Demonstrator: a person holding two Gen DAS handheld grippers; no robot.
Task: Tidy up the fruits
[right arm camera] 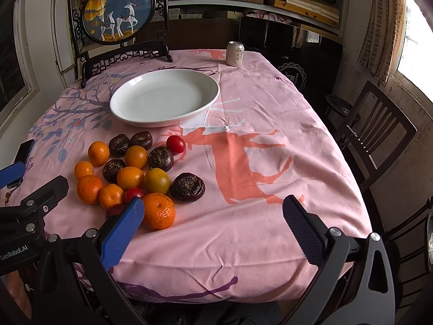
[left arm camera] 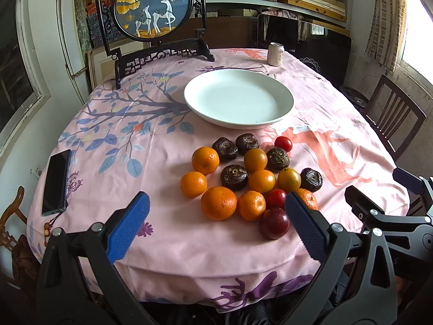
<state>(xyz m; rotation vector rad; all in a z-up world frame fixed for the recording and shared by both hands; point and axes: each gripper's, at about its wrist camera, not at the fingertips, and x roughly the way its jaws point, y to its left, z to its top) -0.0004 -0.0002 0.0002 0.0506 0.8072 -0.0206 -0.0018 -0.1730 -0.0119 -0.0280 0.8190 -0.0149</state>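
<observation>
Both grippers are at the near table edge, fingers spread wide, nothing held. Left gripper (left arm camera: 216, 224) hovers above the near side of the fruit pile (left arm camera: 251, 178); its right finger overlaps the nearest orange (left arm camera: 308, 199) and sits just beside the plum (left arm camera: 274, 223). Right gripper (right arm camera: 213, 230) is over bare tablecloth (right arm camera: 243, 243) to the right of the pile; its left finger covers part of the plum and touches the big orange's outline in view.

Pile: oranges, one yellow-green citrus (right arm camera: 157, 181), dark brown wrinkled fruits (right arm camera: 187, 187), small red tomatoes (right arm camera: 176, 144). All loose on the cloth, clustered, many touching.

Beyond the pile: white plate (left arm camera: 281, 113), nothing in it.

Phone (left arm camera: 56, 181) lies at the left edge. Can (left arm camera: 275, 54) stands upright at the far side, deer screen (left arm camera: 153, 5) at far left, chair (right arm camera: 373, 132) to the right.
</observation>
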